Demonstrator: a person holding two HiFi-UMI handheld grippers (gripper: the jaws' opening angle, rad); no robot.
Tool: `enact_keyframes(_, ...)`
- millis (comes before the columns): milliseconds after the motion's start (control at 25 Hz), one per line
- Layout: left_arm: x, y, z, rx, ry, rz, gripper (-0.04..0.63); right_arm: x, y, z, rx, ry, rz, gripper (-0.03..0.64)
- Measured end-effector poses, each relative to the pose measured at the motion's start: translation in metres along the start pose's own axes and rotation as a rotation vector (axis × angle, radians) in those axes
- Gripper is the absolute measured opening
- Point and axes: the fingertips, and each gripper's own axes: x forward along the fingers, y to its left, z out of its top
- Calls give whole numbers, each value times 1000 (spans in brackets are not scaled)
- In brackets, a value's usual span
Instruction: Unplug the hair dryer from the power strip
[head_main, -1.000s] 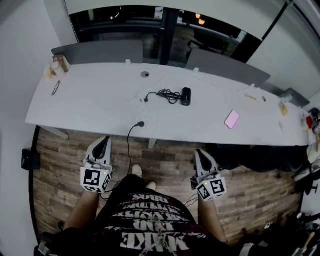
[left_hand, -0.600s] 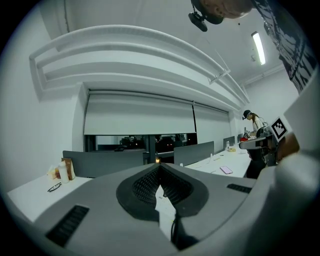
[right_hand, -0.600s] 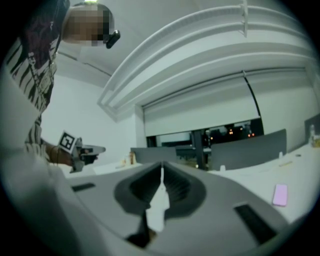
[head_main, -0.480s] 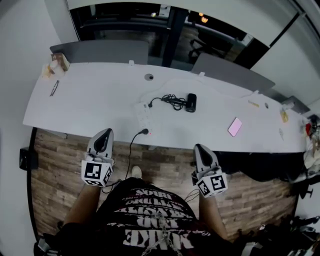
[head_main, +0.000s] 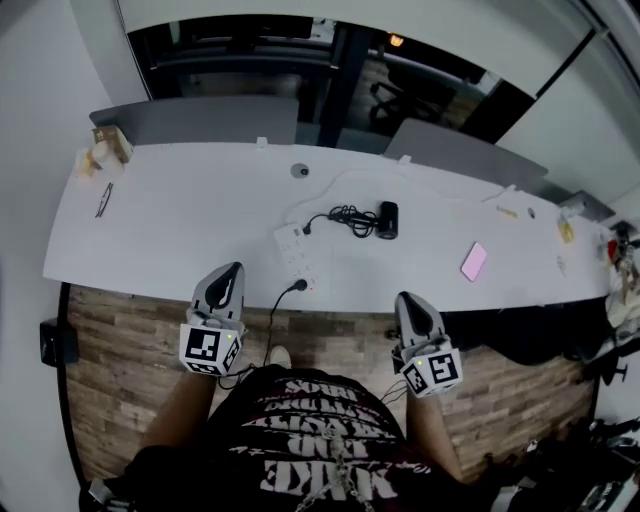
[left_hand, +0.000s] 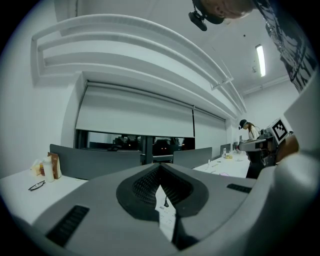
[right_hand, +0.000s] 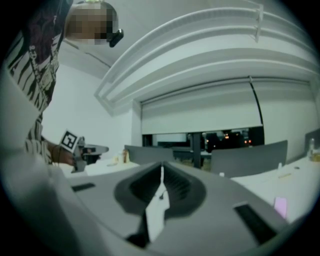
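**Both grippers closed and empty at the bench edge; the dryer is plugged in**

Nearest the camera is the person's black printed shirt (head_main: 320, 440), above a wooden floor (head_main: 120, 350). The left gripper (head_main: 233, 270) and the right gripper (head_main: 408, 298) are held out in front, well apart. In the head view their tips lie at the front edge of the white bench (head_main: 180, 230). In each gripper's own view the fingers are pressed together at the tips with nothing between them. Only a sliver of pale bench shows through the slot below.

Between the two grippers a black cable (head_main: 290, 295) hangs from the bench edge toward the floor. Just beyond it lies the white power strip (head_main: 296, 248), set at a slant. A black plug (head_main: 306, 228) sits in its far end. From there a cord (head_main: 350, 215) runs right in a loose tangle to the black hair dryer (head_main: 388, 219), which lies on the bench near the strip.

A pink flat object (head_main: 474, 261) lies further right. At the far left are a pair of glasses (head_main: 103, 200) and a small carton (head_main: 108, 145). A round grommet (head_main: 300, 171) sits behind the strip. Grey divider panels (head_main: 200, 118) stand along the back edge, with dark windows (head_main: 240, 50) beyond.
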Motion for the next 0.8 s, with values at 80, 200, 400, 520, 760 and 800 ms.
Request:
enact_keyframes(80, 4, 6, -1, -10, -4, -14, 23, 8, 6, 5, -7, -6, -1, 35)
enact_keyframes(200, 8, 11, -6, -11, -8, -32, 23, 16, 17, 11, -28, -8, 12, 35)
enact_keyframes(400, 3, 12, -15, -36, 11, -35, 23, 12, 29, 4, -39, 20, 17, 35)
enact_keyframes(520, -4, 14, -19, -36, 25, -32, 23, 14, 35, -2, -27, 37, 31, 35)
enact_keyframes(760, -20, 26, -39, -56, 66, 5, 23, 30, 47, -14, -16, 84, 85, 35)
enact_keyframes(800, -22, 28, -45, -64, 79, 15, 23, 33, 50, -17, -13, 95, 97, 35)
